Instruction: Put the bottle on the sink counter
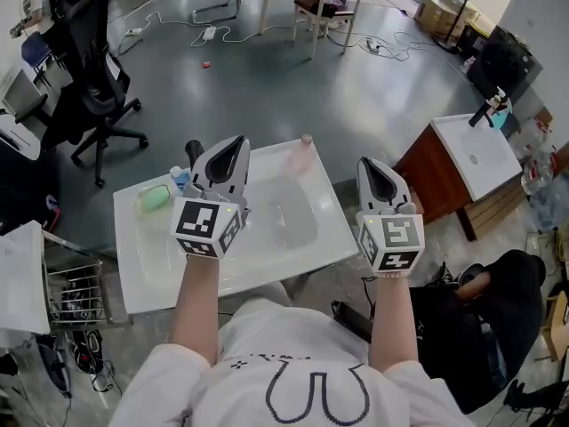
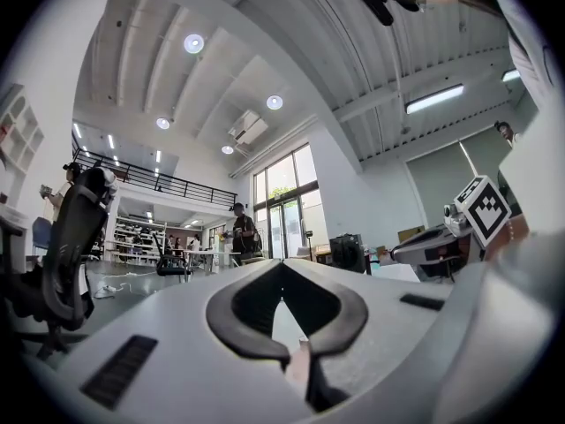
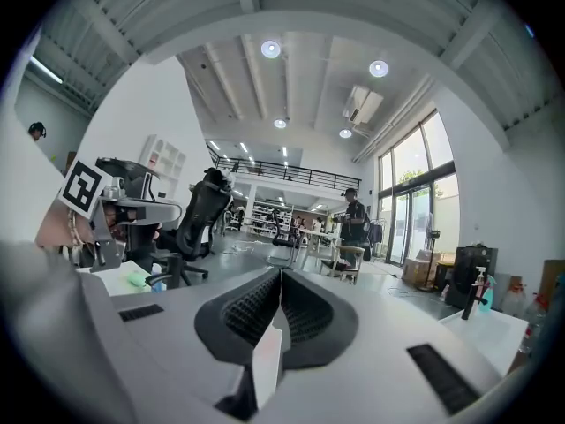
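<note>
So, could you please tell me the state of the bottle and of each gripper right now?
left gripper: shut, nothing between its jaws.
right gripper: shut, nothing between its jaws.
pink bottle: upright at the far edge of the sink counter, held by neither gripper.

White sink counter (image 1: 147, 269): glossy, smooth, ceramic-looking. Bottle (image 1: 302, 154) at its upper edge: pale pink translucent plastic. Green block (image 1: 153, 197), counter's left: soft matt look, material unclear. Left gripper (image 2: 282, 268) & right gripper (image 3: 281, 276): matt grey plastic shells; right's pads (image 3: 250, 312) black, ribbed, rubbery. Marker cubes (image 1: 207, 225): matt b/w print. Floor (image 1: 267, 87): smooth grey, slight sheen. Cabinet (image 1: 434, 181), right: red-brown wood. Chair (image 1: 331, 12), top centre: pale wood. Wire basket (image 1: 80, 278), lower left: bare metal. Shirt (image 1: 267, 385): white cloth.
</note>
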A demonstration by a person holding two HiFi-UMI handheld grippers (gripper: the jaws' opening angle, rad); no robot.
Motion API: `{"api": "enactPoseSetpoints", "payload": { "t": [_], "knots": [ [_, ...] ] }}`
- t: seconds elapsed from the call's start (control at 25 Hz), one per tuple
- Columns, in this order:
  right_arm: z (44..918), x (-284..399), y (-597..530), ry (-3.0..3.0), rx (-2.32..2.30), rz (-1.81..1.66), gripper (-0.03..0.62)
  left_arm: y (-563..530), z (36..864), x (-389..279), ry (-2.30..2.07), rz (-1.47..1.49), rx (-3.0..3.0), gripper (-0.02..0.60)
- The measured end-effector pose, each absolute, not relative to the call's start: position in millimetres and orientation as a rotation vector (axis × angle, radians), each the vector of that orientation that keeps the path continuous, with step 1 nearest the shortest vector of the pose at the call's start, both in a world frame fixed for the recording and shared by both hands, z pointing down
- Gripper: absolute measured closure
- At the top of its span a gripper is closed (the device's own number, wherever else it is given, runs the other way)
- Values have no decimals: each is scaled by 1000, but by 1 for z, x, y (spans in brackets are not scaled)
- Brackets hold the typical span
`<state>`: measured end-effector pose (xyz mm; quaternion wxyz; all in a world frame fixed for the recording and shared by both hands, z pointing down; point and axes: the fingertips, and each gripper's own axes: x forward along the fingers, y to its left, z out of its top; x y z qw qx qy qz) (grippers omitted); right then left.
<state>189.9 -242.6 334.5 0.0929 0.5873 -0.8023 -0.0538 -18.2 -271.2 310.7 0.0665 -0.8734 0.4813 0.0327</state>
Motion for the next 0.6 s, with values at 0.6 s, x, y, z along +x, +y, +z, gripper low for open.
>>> {"api": "enactPoseSetpoints", "payload": {
  "t": [0.6],
  "knots": [
    [309, 203, -233, -2378, 1864, -287, 563, -274, 296, -29, 1421, 154, -2584, 572]
  ]
}}
